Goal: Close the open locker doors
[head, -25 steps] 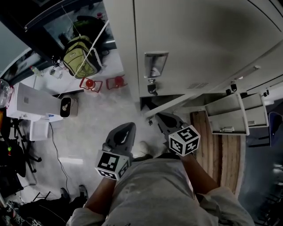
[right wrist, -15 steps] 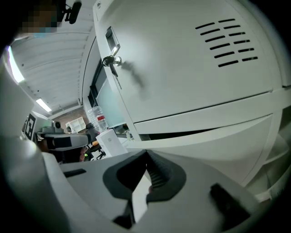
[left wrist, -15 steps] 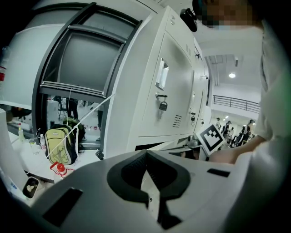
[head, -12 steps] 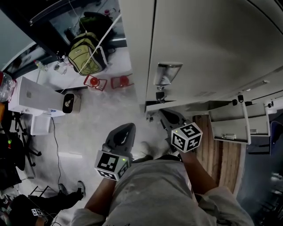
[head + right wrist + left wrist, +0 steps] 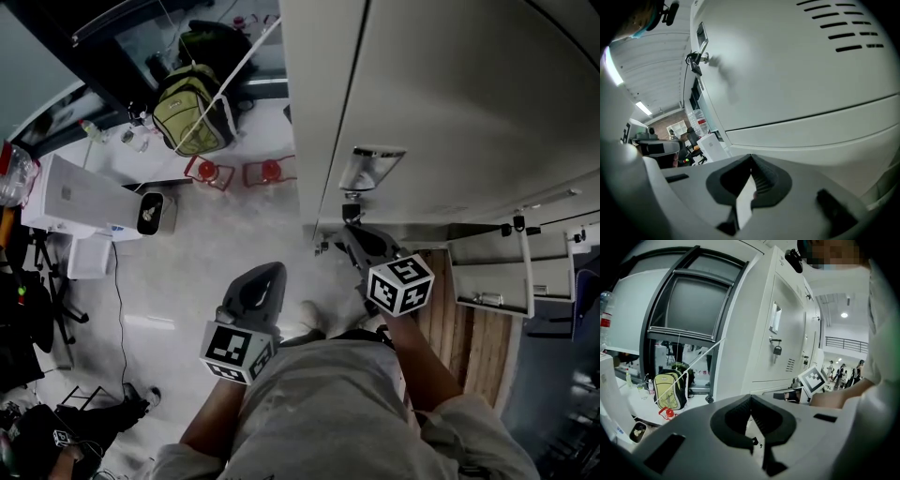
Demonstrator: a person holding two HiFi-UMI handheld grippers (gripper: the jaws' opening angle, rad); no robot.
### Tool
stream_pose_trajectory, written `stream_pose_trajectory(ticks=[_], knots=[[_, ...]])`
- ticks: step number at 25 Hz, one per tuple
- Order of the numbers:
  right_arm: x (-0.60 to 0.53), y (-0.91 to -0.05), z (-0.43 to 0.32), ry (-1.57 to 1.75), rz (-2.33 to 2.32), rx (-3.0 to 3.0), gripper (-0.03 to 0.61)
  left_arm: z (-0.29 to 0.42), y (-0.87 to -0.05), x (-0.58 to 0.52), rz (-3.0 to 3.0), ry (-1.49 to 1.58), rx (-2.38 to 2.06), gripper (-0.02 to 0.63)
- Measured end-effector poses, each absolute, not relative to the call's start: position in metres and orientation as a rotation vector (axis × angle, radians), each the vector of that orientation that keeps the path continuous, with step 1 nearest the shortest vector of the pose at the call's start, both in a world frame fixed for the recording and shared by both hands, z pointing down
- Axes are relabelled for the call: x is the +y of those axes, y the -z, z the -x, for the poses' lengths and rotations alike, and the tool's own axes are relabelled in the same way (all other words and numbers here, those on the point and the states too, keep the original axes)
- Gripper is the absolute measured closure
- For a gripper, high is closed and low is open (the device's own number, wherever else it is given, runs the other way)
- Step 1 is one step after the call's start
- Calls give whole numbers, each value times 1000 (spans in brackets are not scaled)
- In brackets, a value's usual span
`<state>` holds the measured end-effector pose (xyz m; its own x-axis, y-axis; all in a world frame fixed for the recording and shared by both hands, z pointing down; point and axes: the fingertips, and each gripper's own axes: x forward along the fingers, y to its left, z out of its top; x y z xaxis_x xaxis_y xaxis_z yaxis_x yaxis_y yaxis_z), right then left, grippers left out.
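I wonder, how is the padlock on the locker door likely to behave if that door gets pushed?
The padlock hangs loose from its latch, so it would probably swing and rattle. The locker door looks like thin sheet metal, so it is likely light.

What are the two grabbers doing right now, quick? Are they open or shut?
Left gripper: closed, holding nothing.
Right gripper: closed, holding nothing, pointed at the locker door.

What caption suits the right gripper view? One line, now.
Right gripper, jaws shut and empty, facing a grey locker door with padlock and vent slots.
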<state>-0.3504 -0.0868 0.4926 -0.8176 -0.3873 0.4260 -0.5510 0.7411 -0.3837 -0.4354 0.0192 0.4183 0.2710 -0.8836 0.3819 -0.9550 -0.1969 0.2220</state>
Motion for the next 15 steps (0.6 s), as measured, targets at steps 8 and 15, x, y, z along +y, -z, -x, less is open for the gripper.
stream_pose_trajectory(ticks=[8, 15], knots=[[-91, -495, 354, -713, -708, -2616, 551, 441, -419, 19, -2121, -236, -1683, 598], [-90, -496, 351, -705, -711, -2613, 551, 439, -419, 21, -2123, -235, -1682, 598]])
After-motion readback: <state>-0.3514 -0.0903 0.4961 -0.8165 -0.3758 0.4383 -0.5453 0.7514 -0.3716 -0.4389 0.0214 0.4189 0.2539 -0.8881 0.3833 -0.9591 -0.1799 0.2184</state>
